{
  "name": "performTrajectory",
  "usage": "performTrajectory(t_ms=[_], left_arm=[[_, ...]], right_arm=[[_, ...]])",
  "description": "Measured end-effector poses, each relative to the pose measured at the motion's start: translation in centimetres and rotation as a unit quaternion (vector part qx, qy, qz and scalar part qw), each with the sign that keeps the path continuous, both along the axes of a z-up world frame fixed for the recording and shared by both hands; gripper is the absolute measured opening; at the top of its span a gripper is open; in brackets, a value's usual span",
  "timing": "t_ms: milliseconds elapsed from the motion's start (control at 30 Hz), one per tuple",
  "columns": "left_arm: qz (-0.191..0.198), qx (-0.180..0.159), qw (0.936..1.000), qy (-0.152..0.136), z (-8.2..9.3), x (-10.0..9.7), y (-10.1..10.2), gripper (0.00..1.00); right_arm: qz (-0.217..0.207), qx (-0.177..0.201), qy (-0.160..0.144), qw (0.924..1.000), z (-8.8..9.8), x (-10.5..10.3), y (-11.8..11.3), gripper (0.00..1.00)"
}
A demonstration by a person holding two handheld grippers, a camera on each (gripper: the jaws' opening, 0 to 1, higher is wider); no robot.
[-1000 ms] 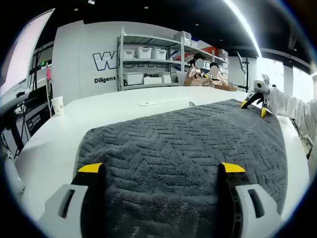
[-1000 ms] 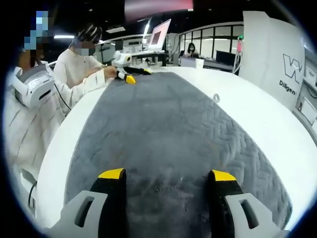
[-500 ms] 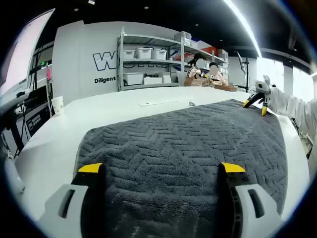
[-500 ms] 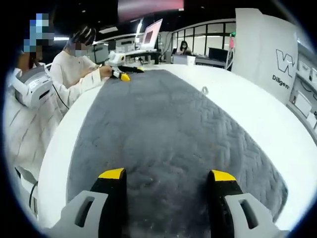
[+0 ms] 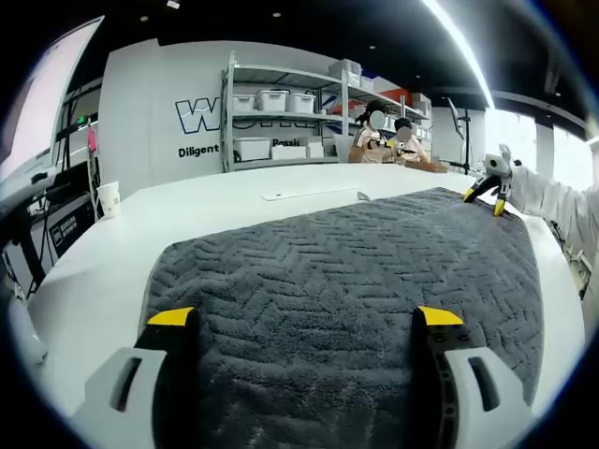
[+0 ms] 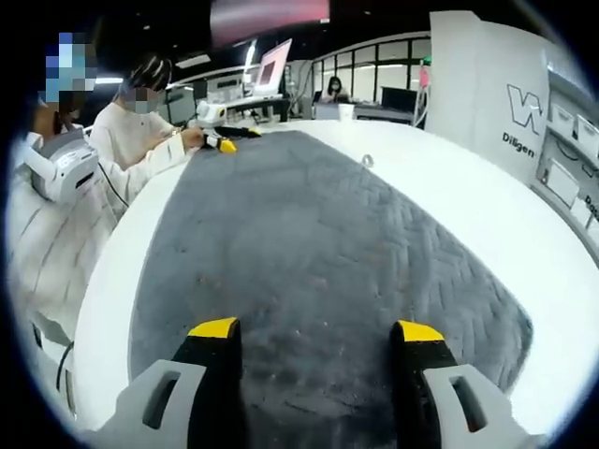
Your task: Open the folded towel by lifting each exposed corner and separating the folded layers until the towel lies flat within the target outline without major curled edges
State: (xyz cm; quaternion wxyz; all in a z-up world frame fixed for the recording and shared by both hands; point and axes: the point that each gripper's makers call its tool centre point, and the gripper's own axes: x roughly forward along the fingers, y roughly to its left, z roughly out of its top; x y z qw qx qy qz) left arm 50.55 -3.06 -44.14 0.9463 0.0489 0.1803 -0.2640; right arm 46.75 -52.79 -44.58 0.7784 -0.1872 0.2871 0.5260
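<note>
Towel (image 5: 346, 271) lies spread grey across the white table (image 5: 94, 271), so I judge unfolding nearly done; next I'd check its edges for curls. My left gripper (image 5: 304, 318) and right gripper (image 6: 316, 329) both hover over it with jaws apart, grasping nothing. Near edges sit cut off below my jaws, and I can't make out any target outline.

White table (image 5: 94, 271) (image 6: 449, 201), rounded edge, carries dark grey herringbone-textured towel (image 5: 346, 271) (image 6: 299, 243) spread flat lengthwise. White paper cup (image 5: 109, 198) stands near table's far edge, well apart from towel. Small pale object (image 6: 368, 161) lies on bare tabletop just beside towel's long edge.
</note>
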Motion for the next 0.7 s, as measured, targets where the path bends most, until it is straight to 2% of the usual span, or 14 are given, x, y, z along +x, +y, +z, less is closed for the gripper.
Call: performTrajectory(t_ms=[200,367,700], left_arm=[[0.0,0.0,1.0,0.0,0.0,-0.2,-0.1,0.93],[0.0,0.0,1.0,0.0,0.0,-0.1,0.0,0.93],[-0.001,-0.001,1.0,-0.001,0.0,0.1,0.1,0.93]], right_arm=[[-0.012,-0.008,0.0,0.9999,-0.1,-0.2,-1.5,0.63],[-0.028,-0.001,-0.001,0.9996,0.0,-0.3,-2.8,0.61],[-0.035,-0.002,-0.001,0.9994,-0.1,-0.3,-4.0,0.6]])
